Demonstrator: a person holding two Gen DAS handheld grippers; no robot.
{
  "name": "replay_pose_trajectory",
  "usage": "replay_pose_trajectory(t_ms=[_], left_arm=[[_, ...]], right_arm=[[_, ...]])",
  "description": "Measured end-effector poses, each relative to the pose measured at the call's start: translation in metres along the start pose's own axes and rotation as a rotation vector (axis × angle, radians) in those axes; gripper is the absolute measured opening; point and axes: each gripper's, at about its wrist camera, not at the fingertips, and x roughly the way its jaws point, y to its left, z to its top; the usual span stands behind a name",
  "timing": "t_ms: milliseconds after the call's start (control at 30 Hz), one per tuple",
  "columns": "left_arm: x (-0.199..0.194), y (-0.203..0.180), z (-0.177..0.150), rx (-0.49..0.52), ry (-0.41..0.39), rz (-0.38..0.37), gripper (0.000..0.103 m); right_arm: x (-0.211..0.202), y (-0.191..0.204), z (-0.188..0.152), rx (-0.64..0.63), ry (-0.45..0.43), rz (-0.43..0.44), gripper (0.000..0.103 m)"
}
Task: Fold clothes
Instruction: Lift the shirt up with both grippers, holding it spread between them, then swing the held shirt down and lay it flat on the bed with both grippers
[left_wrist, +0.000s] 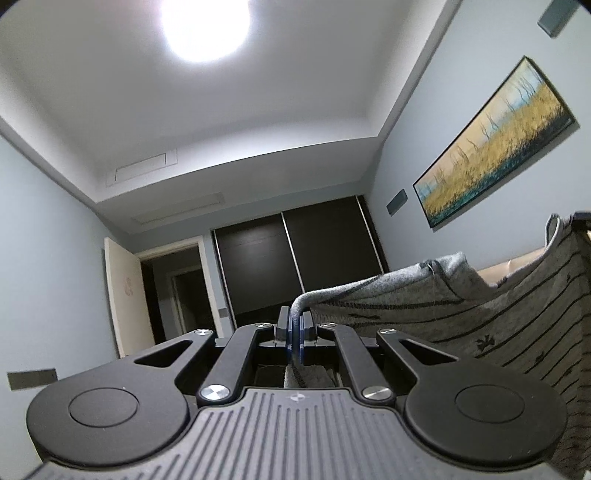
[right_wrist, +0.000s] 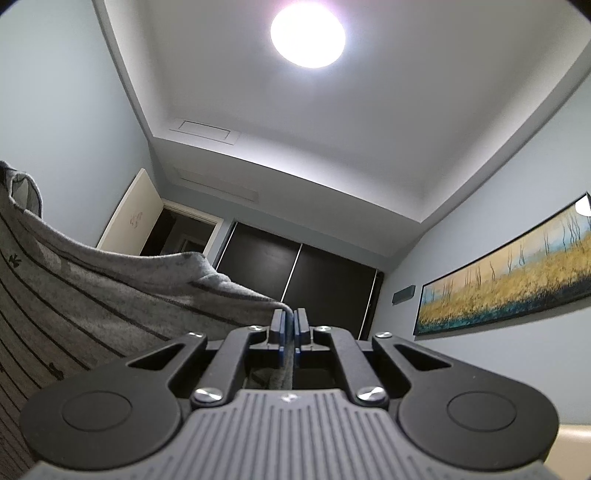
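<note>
Pinching a corner each, the left claw and right claw hold the grey striped garment up in the air, slung between them, its long axis running claw to claw, neither hand nearer.

Left gripper: matte black linkage arms, two round black discs near the camera, grey ribbed centre plate bearing a small white emblem, silver screw heads at the pivots, blue pads on black fingers. Right gripper: identical build, same colours, screws and emblem.
</note>
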Motion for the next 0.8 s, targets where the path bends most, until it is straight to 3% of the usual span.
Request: replay_pose_trajectory(t_ms=[200, 433, 633, 800], left_arm=[[0.026, 0.0, -0.001, 0.009, 0.021, -0.005, 0.002], [0.094, -0.002, -0.038, -0.026, 0.153, -0.042, 0.002], [0.175, -0.035, -0.102, 0.022, 0.353, -0.085, 0.002], [0.224, -0.042, -0.185, 0.034, 0.545, -0.064, 0.002]], right_arm=[[0.021, -0.004, -0.002, 0.004, 0.018, 0.003, 0.006], [0.079, -0.01, -0.032, 0.028, 0.088, -0.026, 0.005], [0.147, -0.009, -0.093, 0.127, 0.308, 0.052, 0.005], [0.188, 0.025, -0.189, 0.205, 0.594, 0.213, 0.008]])
